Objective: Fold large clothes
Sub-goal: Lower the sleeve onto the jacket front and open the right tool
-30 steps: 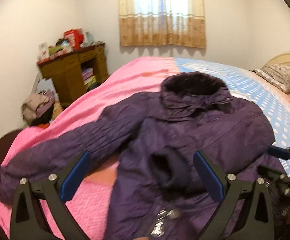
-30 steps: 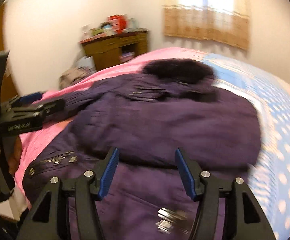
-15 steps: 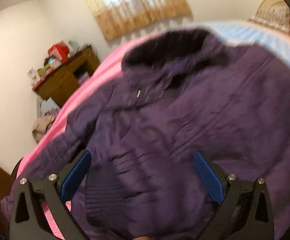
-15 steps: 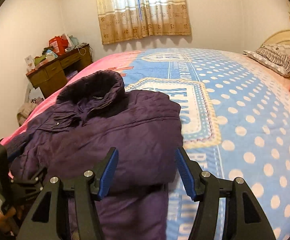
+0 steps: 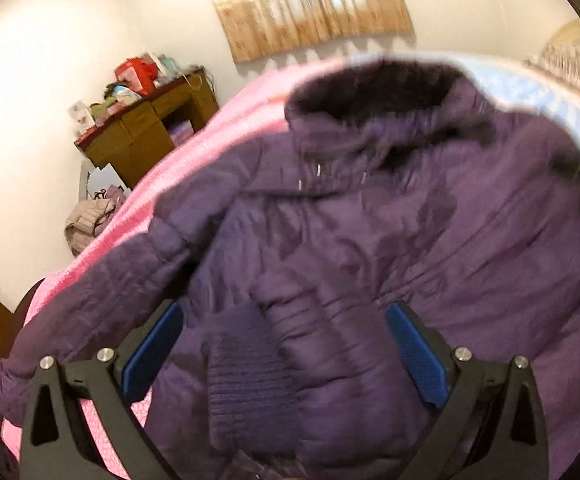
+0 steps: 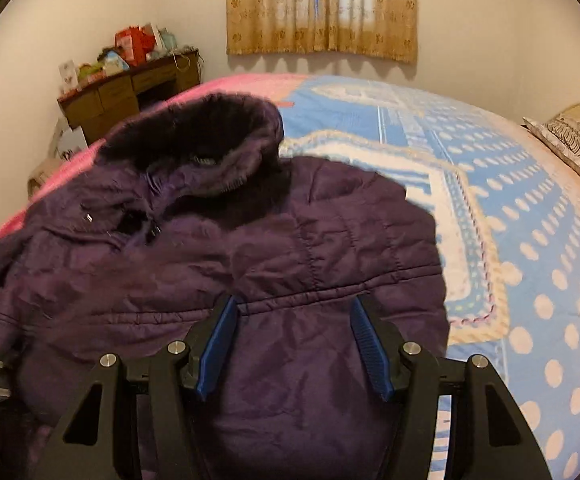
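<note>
**Both grippers poised over a purple coat on the bed**

The left gripper tilts down toward the dark purple quilted padded coat, its blue-padded fingers spread wide. One folded sleeve with a ribbed knit cuff lies between them, but the pads stand clear of the cloth on both sides and grip nothing. The right gripper also angles down over the coat, near its right-hand edge. Its jaws are about half open, the blue pads apart with only flat coat fabric showing in the gap; nothing is held.

The left wrist view alone shows the coat's other sleeve stretched out over the pink bedspread toward the bed's edge, and a heap of pale clothes on the floor below the brown wooden desk. The right wrist view alone shows the blue bedspread with white dots open beside the coat, a patterned pillow at the far right, and the beige curtain sharply; a dark part of the other gripper's frame shows at its lower left edge.

The coat lies spread front-up on the bed, across the pink side and reaching onto the blue. Its dark furry collar stands up at the far end, small metal snaps glint below it, and a stitched waist seam runs across the body. The left view is blurred.
</note>
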The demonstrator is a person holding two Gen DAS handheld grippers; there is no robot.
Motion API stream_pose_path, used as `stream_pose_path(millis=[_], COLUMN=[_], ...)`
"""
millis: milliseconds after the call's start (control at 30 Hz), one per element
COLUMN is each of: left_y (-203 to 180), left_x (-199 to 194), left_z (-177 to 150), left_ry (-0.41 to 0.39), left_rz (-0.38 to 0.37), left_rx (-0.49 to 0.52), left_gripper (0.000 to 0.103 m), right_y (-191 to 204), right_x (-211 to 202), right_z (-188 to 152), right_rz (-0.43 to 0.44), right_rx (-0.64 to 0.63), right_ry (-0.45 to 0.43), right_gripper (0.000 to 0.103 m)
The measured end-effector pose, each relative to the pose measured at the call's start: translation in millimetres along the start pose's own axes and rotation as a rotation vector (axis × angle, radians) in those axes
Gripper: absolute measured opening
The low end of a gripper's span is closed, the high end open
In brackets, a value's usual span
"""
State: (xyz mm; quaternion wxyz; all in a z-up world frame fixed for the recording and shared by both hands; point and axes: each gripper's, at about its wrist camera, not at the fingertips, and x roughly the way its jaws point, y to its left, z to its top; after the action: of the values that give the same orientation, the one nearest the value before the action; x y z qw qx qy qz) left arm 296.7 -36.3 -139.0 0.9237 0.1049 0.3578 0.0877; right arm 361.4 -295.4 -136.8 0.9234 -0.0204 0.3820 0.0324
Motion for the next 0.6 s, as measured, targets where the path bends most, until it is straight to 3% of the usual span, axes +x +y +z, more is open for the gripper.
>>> stream_pose_path(millis=[167,267,367,600], left_y=[-9.0,-21.7,-27.3,-31.1], left_x=[-23.6,2.4,37.9,44.4], left_z=[14.5,18.1,10.2,2.0], left_ry=[-0.115,-0.062,0.046,0.06], left_rz=[-0.036,-0.023,-0.03,-0.032], left_rx=[-0.013,0.026,0.047,0.046], left_gripper=[0.103,0.103,0.103,0.103], right_y=[16.1,18.3,18.0,24.2], right_x=[4.5,9.2,15.1,22.1], right_z=[-9.4,-11.3,-15.0,-18.4], right_rz=[-0.003,-0.007,-0.002,-0.024], right_rx=[-0.068,-0.078,-0.069,-0.091], right_ry=[0.006,0.016,0.026,0.047], right_gripper=[0.06,0.06,0.061,0.061])
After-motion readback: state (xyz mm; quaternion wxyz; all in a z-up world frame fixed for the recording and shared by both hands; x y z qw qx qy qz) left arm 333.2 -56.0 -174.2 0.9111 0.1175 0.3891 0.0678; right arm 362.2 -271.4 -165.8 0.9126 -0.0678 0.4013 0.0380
